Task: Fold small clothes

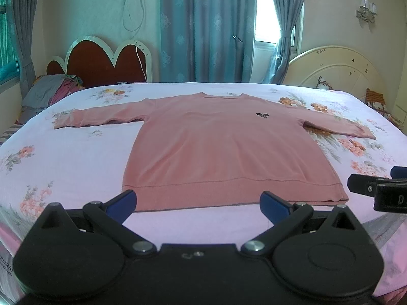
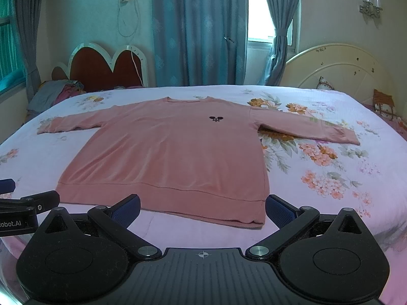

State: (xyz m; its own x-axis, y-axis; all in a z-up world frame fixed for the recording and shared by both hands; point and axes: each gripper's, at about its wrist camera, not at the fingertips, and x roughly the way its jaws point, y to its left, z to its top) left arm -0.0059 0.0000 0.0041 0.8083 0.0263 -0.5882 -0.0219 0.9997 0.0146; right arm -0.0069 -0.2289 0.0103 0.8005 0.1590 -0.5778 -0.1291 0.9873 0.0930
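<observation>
Held spread wide and empty just short of the hem: left gripper (image 1: 198,203), right gripper (image 2: 203,207). Beyond, flat on floral bedsheet (image 1: 76,157), pink sweater (image 1: 216,147), both sleeves out. Bare sheet on every side. Behind: blue curtains (image 1: 208,25), 2 headboards, clothes pile (image 1: 51,94).
</observation>
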